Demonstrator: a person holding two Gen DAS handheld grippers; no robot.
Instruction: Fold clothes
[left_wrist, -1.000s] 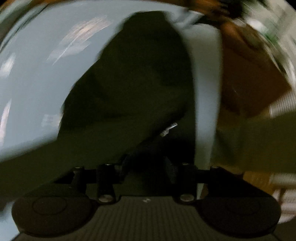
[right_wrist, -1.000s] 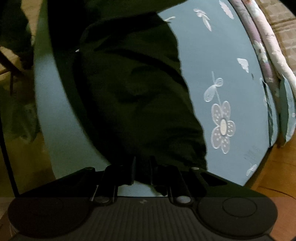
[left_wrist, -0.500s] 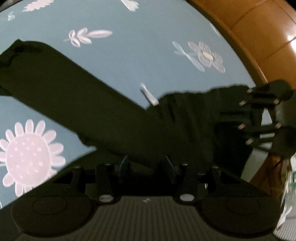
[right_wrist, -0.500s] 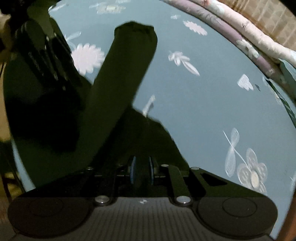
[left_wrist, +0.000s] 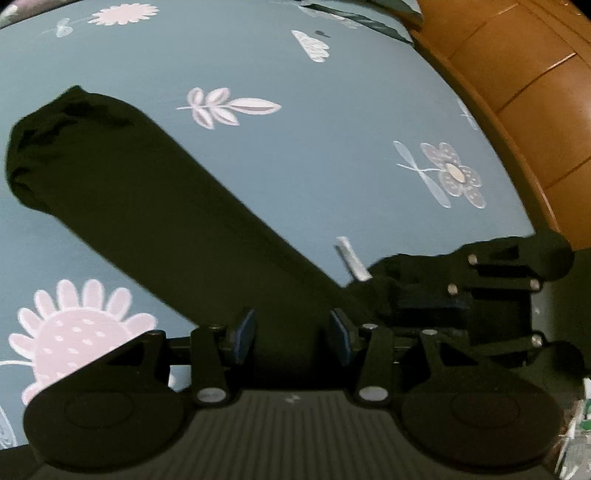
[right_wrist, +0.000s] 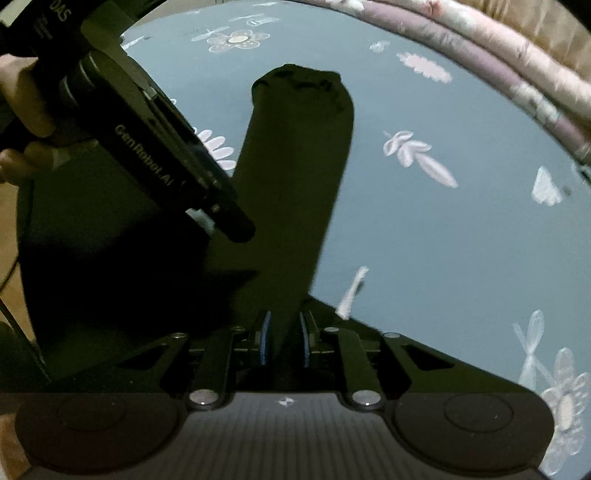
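- A dark garment (left_wrist: 177, 221) lies spread on the blue flowered sheet (left_wrist: 314, 147), one long leg or sleeve stretching away from us to a gathered cuff (left_wrist: 55, 125); the rest of the cloth bunches under and between both tools.
- Our left gripper (left_wrist: 292, 335) points steeply down at the cloth. Its blue-padded jaws stand well apart with dark fabric between them (whether the pads press on it, we cannot tell).
- Our right gripper (right_wrist: 283, 338) has its jaws close together and opening, with a ridge of the garment running up between them; the pads (right_wrist: 263, 338) appear to stand just clear of the cloth.
- From the right wrist view, the left tool's black body crosses the upper left corner, held by a hand (right_wrist: 22, 110), above the broad part of the garment.
- From the left wrist view, the right tool's black linkage (left_wrist: 491, 295) sits just beside the cloth at the right.
- A wooden bed frame (left_wrist: 535, 110) curves along the sheet's edge; a folded floral quilt (right_wrist: 498, 66) lies at the far side.
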